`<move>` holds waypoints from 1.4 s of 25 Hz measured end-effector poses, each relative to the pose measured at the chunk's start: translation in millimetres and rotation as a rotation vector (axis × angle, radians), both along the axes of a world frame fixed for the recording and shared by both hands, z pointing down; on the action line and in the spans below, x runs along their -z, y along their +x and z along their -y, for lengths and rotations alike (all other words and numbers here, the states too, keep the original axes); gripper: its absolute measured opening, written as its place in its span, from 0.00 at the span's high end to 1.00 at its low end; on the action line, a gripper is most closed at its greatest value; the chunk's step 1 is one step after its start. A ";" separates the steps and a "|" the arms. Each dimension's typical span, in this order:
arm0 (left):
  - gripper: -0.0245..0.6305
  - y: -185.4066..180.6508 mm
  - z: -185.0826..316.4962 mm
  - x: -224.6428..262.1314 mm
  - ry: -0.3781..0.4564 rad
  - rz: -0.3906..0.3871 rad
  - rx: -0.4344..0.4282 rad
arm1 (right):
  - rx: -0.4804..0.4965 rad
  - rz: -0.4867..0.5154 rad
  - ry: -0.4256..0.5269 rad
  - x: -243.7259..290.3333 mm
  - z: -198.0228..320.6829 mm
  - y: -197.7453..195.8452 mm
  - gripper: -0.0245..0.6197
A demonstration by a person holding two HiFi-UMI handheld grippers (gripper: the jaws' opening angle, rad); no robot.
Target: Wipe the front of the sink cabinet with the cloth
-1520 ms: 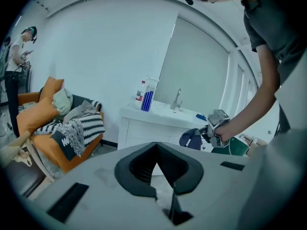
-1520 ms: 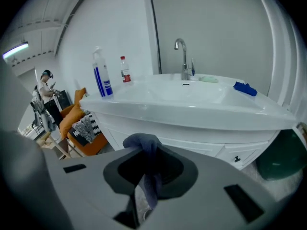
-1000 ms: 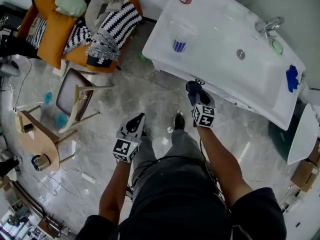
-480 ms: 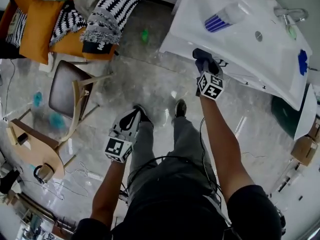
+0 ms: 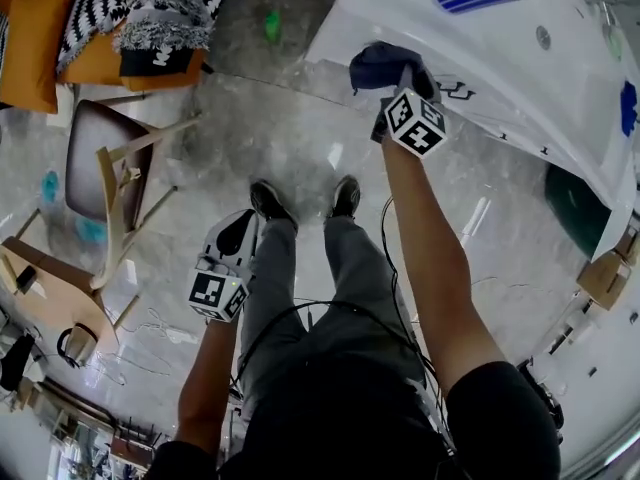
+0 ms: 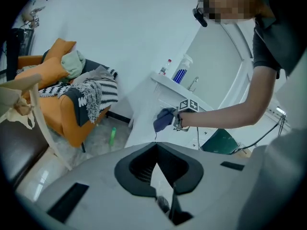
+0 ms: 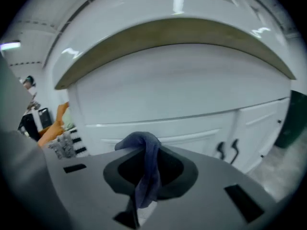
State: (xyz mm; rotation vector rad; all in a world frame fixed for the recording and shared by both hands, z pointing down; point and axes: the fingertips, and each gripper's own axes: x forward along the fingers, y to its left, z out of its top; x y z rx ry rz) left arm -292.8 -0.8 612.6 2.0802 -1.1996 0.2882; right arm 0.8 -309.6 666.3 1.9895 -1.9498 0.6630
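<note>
My right gripper (image 5: 390, 80) is shut on a dark blue cloth (image 5: 378, 63), held up against the white sink cabinet just under the basin rim (image 5: 470, 63), near its left end. In the right gripper view the cloth (image 7: 146, 164) hangs bunched between the jaws of that gripper (image 7: 145, 150), with the cabinet front (image 7: 182, 95) and two dark door handles (image 7: 228, 150) close ahead. My left gripper (image 5: 238, 232) hangs low beside the person's left leg, shut and empty. From the left gripper view, past the gripper (image 6: 156, 147), the cloth (image 6: 164, 120) shows at the cabinet.
A wooden chair (image 5: 110, 168) stands on the marble floor at the left, an orange sofa with striped clothes (image 5: 150, 18) behind it. A green bottle (image 5: 272, 23) lies on the floor near the cabinet's left end. A dark green bin (image 5: 580, 208) stands right of the cabinet.
My right gripper has risen with the cloth and moved left along the cabinet, up to the basin rim. The left gripper has stayed low by the leg.
</note>
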 end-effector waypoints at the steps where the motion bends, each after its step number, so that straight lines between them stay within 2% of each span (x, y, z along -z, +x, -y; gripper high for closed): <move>1: 0.96 4.0 2.5 -0.5 0.003 -0.007 -0.003 | -0.083 -0.001 -0.013 0.3 -5.9 34.8 0.89; 2: 0.96 7.5 6.0 -0.6 0.008 -0.013 -0.005 | -0.147 -0.018 -0.025 1.6 -10.3 67.0 0.89; 4: 0.96 13.3 13.3 -0.9 0.016 -0.023 -0.006 | -0.202 -0.066 -0.041 4.7 -12.8 107.0 0.89; 6: 0.96 18.3 18.1 -1.5 0.017 -0.031 -0.003 | -0.212 -0.079 -0.051 4.3 -9.3 110.4 0.89; 9: 0.96 25.0 21.6 -2.3 0.008 -0.036 -0.008 | -0.207 -0.006 -0.080 -9.7 -4.5 70.8 0.89; 13: 0.96 28.5 26.7 -2.0 0.003 -0.023 -0.019 | 0.009 0.091 -0.114 -34.8 10.9 -41.2 0.89; 14: 0.96 27.9 28.5 -2.5 0.003 -0.020 -0.018 | 0.025 0.125 -0.125 -37.6 15.3 -58.2 0.89; 16: 0.96 25.0 32.4 -3.8 0.006 -0.016 -0.010 | -0.025 0.210 -0.159 -43.0 18.3 -62.1 0.89; 18: 0.96 22.1 34.7 -4.8 0.006 -0.016 0.002 | -0.100 0.235 -0.177 -46.4 12.4 -34.2 0.89; 22: 0.96 23.0 35.5 -7.8 0.004 -0.029 0.010 | -0.234 0.092 -0.146 -31.1 -4.3 73.2 0.89; 23: 0.96 23.8 35.0 -9.6 0.000 -0.034 0.013 | -0.247 0.058 -0.138 -25.9 -6.8 92.3 0.89; 25: 0.96 26.8 34.1 -14.3 -0.010 -0.042 0.011 | -0.247 0.021 -0.137 -22.5 -8.4 106.0 0.89; 27: 0.96 31.5 34.4 -17.1 -0.014 -0.048 0.003 | -0.242 0.038 -0.153 -29.4 -6.5 92.4 0.89; 29: 0.96 36.0 36.5 -16.9 -0.013 -0.049 -0.005 | -0.216 0.097 -0.190 -44.9 -1.2 57.1 0.89; 33: 0.96 40.7 41.9 -16.6 -0.001 -0.044 -0.011 | -0.047 0.185 -0.247 -77.2 12.8 -43.0 0.89; 35: 0.96 38.9 43.6 -20.8 0.000 -0.039 -0.008 | -0.016 0.208 -0.253 -86.0 17.6 -64.7 0.89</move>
